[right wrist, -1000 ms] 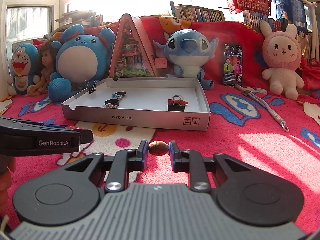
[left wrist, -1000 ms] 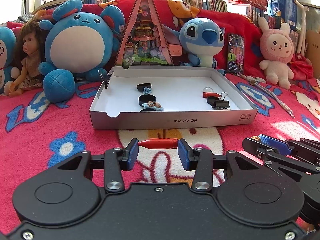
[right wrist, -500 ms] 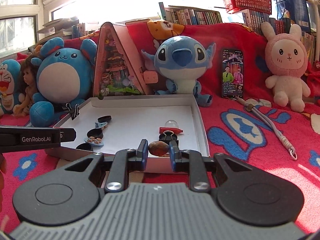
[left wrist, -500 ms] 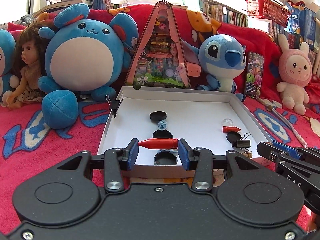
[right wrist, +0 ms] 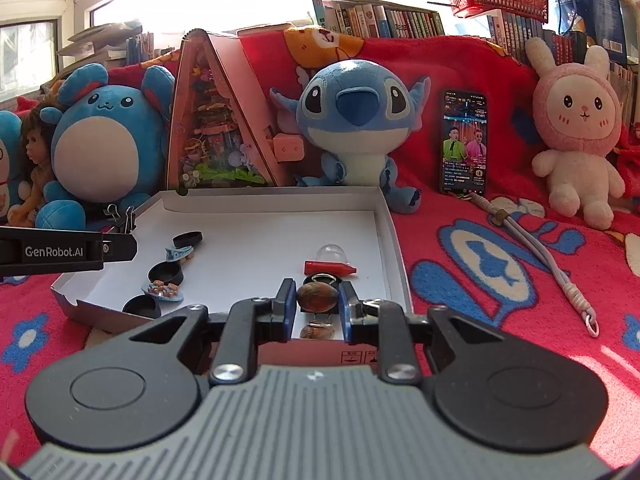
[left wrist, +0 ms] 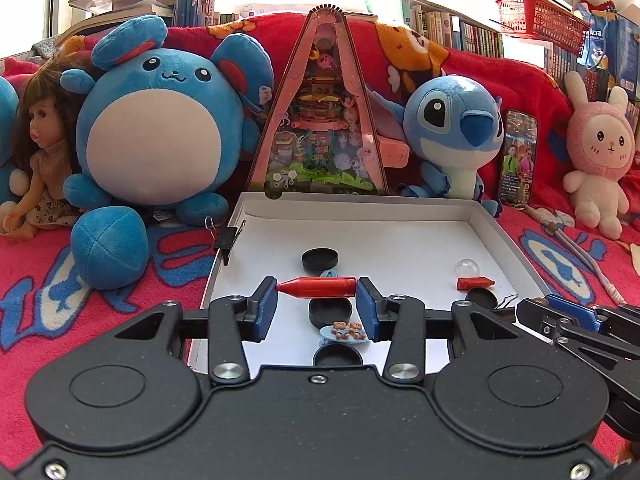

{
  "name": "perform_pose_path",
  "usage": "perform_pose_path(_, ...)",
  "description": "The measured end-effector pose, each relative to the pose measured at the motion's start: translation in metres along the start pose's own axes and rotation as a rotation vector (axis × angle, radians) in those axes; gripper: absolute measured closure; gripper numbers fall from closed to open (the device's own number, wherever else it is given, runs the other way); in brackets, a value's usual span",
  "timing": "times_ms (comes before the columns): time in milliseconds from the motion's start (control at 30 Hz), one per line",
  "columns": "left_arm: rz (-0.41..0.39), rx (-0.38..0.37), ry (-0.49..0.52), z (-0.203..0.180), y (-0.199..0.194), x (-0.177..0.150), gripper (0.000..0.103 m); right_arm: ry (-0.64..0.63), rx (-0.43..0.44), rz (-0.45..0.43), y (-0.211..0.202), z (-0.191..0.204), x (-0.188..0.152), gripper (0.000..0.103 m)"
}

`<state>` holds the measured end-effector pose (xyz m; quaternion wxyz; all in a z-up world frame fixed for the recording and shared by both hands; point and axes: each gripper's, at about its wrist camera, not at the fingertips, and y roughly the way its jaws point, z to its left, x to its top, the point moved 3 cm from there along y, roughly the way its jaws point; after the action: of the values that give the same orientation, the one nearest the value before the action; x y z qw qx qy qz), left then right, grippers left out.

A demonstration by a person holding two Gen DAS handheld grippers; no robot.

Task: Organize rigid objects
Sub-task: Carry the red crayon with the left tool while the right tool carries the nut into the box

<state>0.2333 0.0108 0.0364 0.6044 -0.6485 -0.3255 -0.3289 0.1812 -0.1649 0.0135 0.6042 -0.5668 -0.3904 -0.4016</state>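
My left gripper (left wrist: 316, 294) is shut on a red bullet-shaped piece (left wrist: 316, 287), held crosswise above the near left part of the white box (left wrist: 360, 204). My right gripper (right wrist: 316, 298) is shut on a brown nut (right wrist: 317, 296) above the box's (right wrist: 394, 240) near right corner. Inside the box lie black round caps (left wrist: 319, 259), small blue bear charms (left wrist: 346, 331), a second red piece (right wrist: 330, 268), a clear dome (right wrist: 332, 254) and another brown nut (right wrist: 317, 332). The right gripper's tip (left wrist: 560, 312) shows at the right edge of the left wrist view.
The box sits on a red patterned blanket (right wrist: 500, 280). Behind it stand a round blue plush (left wrist: 160, 128), a doll (left wrist: 36, 160), a pink triangular toy house (left wrist: 324, 120), a blue alien plush (right wrist: 356, 120), a phone (right wrist: 464, 140) and a pink rabbit plush (right wrist: 576, 128). A grey lanyard (right wrist: 532, 248) lies to the right.
Both grippers moved forward from the blanket in front of the box to above its near part, still holding the red piece and the nut. The box now looks closer and larger.
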Motion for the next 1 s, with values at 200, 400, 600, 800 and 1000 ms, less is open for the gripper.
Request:
perform_pose_path(200, 0.011, 0.006, -0.012, 0.003, 0.013, 0.010, 0.062, -0.013, -0.001, 0.009, 0.010, -0.001, 0.011, 0.076)
perform_pose_path(400, 0.021, 0.014, -0.029, 0.005, 0.026, 0.018, 0.062, -0.009, -0.006, 0.031, 0.024, -0.003, 0.020, 0.076)
perform_pose_path(600, 0.065, 0.010, -0.066, 0.010, 0.041, 0.027, 0.062, -0.013, -0.006, 0.044, 0.035, -0.004, 0.030, 0.076)
perform_pose_path(800, 0.094, 0.004, -0.060, 0.011, 0.053, 0.041, 0.062, 0.009, 0.010, 0.063, 0.046, -0.009, 0.047, 0.076)
perform_pose_path(1000, 0.171, -0.012, -0.073, 0.010, 0.073, 0.053, 0.062, 0.071, 0.045, 0.107, 0.061, -0.020, 0.068, 0.076)
